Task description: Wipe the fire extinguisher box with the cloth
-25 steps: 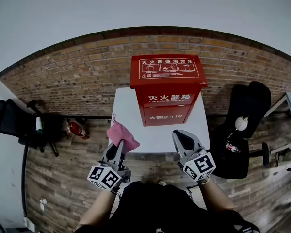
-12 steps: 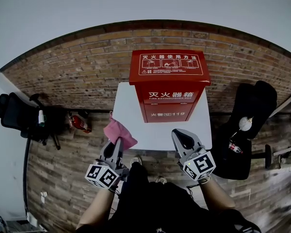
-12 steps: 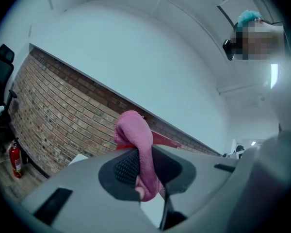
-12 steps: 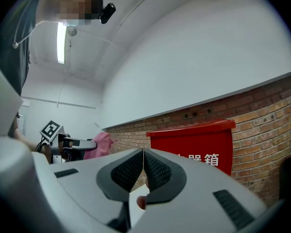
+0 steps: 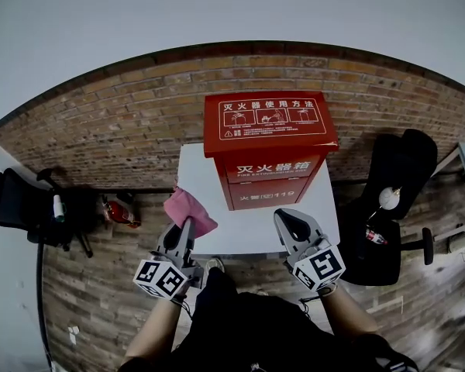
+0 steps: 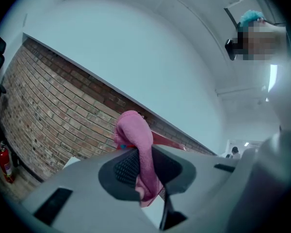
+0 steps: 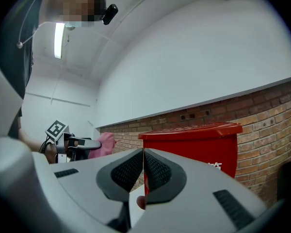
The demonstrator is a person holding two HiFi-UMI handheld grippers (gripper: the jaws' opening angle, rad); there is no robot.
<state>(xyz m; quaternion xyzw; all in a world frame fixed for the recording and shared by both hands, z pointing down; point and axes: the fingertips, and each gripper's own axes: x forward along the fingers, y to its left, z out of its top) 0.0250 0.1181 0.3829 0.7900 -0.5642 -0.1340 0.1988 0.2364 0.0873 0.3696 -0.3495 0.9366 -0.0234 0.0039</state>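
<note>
Seemingly wiping has not begun: the left gripper [image 5: 187, 226] pinches the pink cloth [image 5: 187, 209] near the red box [image 5: 270, 149] on the table [image 5: 252, 235], while the right gripper [image 5: 289, 222] sits closed, empty.

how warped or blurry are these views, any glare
Head view: fisheye bends the brick wall into an arc, fire extinguisher box sharp. Left gripper view: pink cloth close-up, slightly soft. Right gripper view: ceiling light glares, dark rounded corners.
</note>
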